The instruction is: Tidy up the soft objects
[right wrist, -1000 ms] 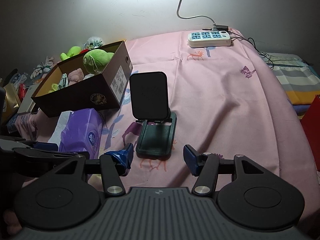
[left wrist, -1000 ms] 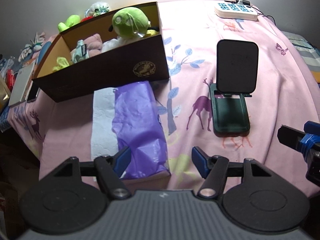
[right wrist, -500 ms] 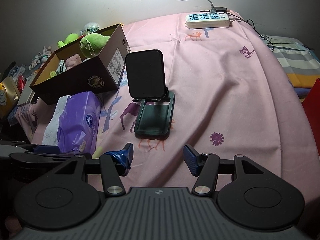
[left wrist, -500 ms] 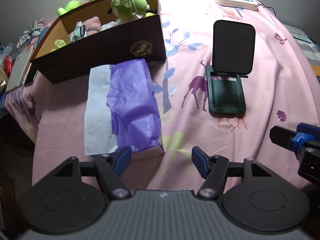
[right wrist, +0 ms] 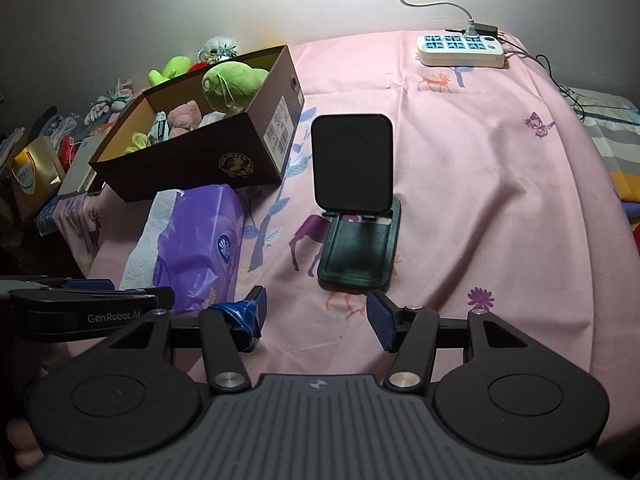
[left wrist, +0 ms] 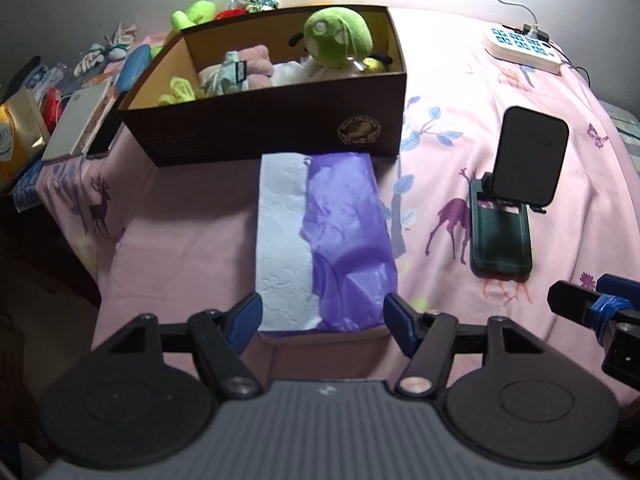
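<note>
A purple tissue pack point(left wrist: 340, 236) with white tissue showing lies on the pink bedspread in front of a dark brown shoebox point(left wrist: 280, 124). The box holds a green plush toy point(left wrist: 338, 38), a pink plush point(left wrist: 260, 62) and other soft things. My left gripper point(left wrist: 322, 316) is open, its fingers either side of the pack's near end. My right gripper point(right wrist: 316, 312) is open and empty above the bedspread, near a dark green phone stand point(right wrist: 356, 216). The pack point(right wrist: 196, 244) and box point(right wrist: 208, 148) also show in the right wrist view.
A white power strip point(right wrist: 460, 50) with a cable lies at the far right of the bed. More plush toys point(left wrist: 192, 14), a book point(left wrist: 80, 120) and bags point(left wrist: 16, 132) crowd the left side beyond the bed edge. The right gripper's finger point(left wrist: 592, 306) shows at right.
My left gripper has swung left and come to straddle the tissue pack's near end. The right gripper has shifted a little; its view now sits closer to the phone stand.
</note>
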Demonstrator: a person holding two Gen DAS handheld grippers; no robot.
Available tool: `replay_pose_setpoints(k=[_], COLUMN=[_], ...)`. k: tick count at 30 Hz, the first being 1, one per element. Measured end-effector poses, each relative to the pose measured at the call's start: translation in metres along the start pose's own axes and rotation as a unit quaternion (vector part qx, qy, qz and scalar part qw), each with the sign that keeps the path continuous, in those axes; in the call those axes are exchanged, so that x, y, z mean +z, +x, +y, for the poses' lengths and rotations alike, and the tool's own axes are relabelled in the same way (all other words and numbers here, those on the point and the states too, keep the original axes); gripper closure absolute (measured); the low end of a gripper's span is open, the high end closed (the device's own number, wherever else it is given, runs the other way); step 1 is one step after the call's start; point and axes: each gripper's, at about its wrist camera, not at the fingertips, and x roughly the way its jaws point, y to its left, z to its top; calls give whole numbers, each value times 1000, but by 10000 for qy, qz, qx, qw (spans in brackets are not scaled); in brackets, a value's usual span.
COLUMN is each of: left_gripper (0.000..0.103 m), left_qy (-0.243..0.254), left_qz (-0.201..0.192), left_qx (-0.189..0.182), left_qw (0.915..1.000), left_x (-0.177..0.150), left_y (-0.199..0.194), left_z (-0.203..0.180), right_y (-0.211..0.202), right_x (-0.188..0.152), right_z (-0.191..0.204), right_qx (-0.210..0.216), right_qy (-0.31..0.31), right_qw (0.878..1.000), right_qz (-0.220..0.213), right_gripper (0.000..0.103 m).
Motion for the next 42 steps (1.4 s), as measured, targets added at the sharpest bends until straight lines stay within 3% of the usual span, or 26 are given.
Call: replay_pose_setpoints(k=[12, 24, 42], left_gripper=[37, 37, 37], left_qy=[-47, -49, -46], left_qz=[-279, -948, -1100], left_qx=[41, 509, 450], left_qw=[9996, 9942, 9929], left_x=[40, 97, 130], left_y=[2, 3, 27], left_z=[43, 98, 135], right_y=[3, 17, 51], right_x=[42, 92, 111], right_z=[43, 103, 140], right_qx=[-11, -194, -354], right_qy=[-202, -515, -562], right_qw=[9988, 9908, 9896], right_qz=[-446, -1237, -1273], right_gripper=[63, 63, 62])
